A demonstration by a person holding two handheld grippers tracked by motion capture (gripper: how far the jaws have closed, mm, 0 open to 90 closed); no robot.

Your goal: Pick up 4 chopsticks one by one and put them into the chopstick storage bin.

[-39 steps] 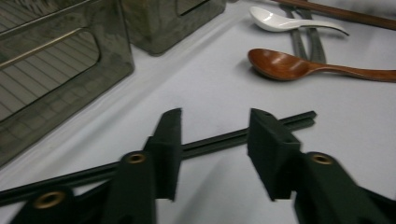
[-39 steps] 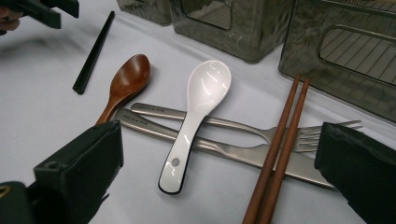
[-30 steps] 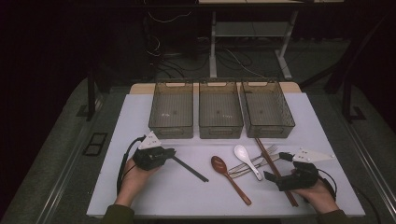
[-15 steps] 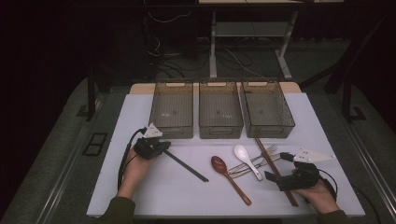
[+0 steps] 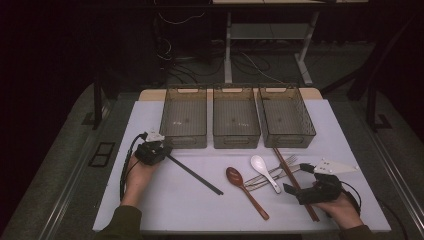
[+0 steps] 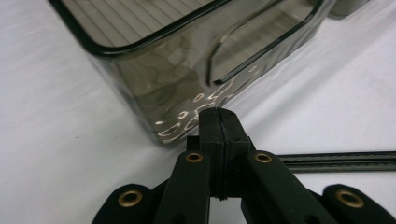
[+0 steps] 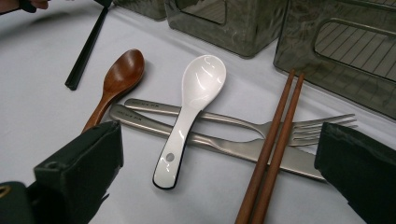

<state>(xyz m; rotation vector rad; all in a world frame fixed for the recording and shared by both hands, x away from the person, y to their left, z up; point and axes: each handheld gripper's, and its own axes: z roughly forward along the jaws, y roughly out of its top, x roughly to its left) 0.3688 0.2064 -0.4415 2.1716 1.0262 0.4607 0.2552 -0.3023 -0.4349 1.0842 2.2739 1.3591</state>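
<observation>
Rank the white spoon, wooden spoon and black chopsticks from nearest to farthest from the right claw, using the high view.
1. White spoon, just left of the right claw.
2. Wooden spoon, further left, mid-table.
3. Black chopsticks, farthest left, by the left claw.

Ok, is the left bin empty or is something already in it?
Empty. The high view shows the left bin with a bare ribbed floor; the black chopsticks still lie on the table, one end at the left gripper.

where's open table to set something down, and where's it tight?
Free: the table's near edge between black chopsticks and wooden spoon, and the far-right strip beside the right bin. Crowded: white spoon, forks and brown chopsticks overlap.
</observation>
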